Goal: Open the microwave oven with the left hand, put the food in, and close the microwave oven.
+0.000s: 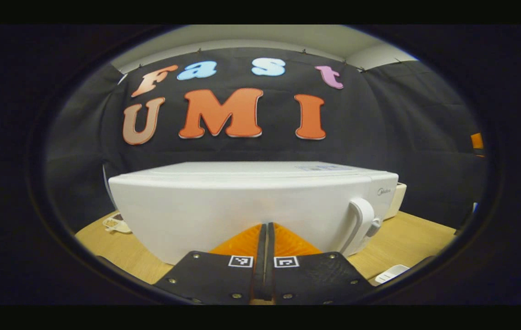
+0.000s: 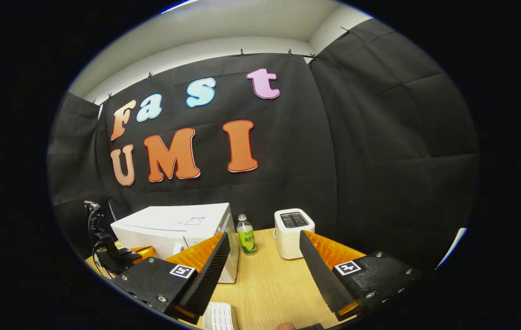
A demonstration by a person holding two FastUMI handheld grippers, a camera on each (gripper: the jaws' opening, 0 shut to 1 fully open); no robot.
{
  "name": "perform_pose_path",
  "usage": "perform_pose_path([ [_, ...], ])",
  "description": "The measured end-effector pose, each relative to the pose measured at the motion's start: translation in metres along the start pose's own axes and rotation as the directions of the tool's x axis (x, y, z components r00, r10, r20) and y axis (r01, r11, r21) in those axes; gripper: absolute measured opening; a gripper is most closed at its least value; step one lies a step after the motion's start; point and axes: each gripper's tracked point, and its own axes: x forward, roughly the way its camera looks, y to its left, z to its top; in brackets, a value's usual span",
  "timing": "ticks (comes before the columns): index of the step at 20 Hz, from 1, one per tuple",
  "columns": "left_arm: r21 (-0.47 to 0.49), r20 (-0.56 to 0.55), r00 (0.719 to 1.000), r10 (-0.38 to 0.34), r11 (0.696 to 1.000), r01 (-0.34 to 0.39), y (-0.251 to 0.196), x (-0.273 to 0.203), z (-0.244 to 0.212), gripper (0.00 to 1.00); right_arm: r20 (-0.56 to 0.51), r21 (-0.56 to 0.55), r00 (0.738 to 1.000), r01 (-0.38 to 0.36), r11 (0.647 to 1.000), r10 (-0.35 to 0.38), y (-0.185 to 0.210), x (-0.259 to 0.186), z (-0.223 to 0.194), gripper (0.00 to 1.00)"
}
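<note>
The opening step is in hand: the white box-shaped microwave oven (image 1: 251, 206) sits shut on the light wooden surface (image 1: 407, 238). The left claw (image 1: 265, 238), pressed closed and empty, must spread and reach the white curved handle (image 1: 360, 220). The right claw (image 2: 265, 270) gapes wide, empty.

This was a staged recording booth, black cloth wall (image 2: 379, 137) pinned around a wooden table (image 2: 265, 284) carrying a microwave oven (image 1: 251, 206) and toaster (image 2: 292, 233).

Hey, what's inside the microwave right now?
That cannot be seen: the microwave has its door closed, and the door is opaque white, with the handle at its right edge. The left gripper, shut, points at the door. Nothing sits on its top.
</note>
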Motion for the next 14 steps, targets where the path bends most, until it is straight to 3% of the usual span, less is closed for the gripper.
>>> perform_pose_path([
  [4,0.030,-0.083,0.996,-0.015,0.999,0.018,-0.003,-0.007,-0.005,0.01,0.000,-0.001,1.000,-0.021,1.000,0.021,0.014,-0.005,0.003,0.94],
  [5,0.020,-0.103,0.994,-0.034,0.999,0.036,-0.005,-0.012,-0.005,0.05,0.005,-0.004,1.000,-0.029,1.000,0.029,0.018,-0.007,0.005,0.94],
  [9,-0.004,-0.143,0.988,-0.058,0.998,0.058,0.011,-0.046,0.012,0.01,0.016,-0.027,0.999,-0.049,0.998,0.049,0.032,-0.010,0.013,0.94],
  [12,-0.009,-0.128,0.990,-0.063,0.998,0.062,0.026,-0.074,0.045,0.01,0.013,-0.028,0.997,-0.072,0.997,0.073,0.044,-0.010,0.017,0.95],
  [13,0.000,-0.107,0.992,-0.064,0.998,0.065,0.033,-0.084,0.062,0.05,0.013,-0.027,0.997,-0.080,0.996,0.081,0.046,-0.011,0.018,0.95],
  [14,0.006,-0.078,0.995,-0.064,0.998,0.065,0.040,-0.094,0.080,0.01,0.013,-0.029,0.996,-0.088,0.996,0.088,0.049,-0.010,0.018,0.95],
])
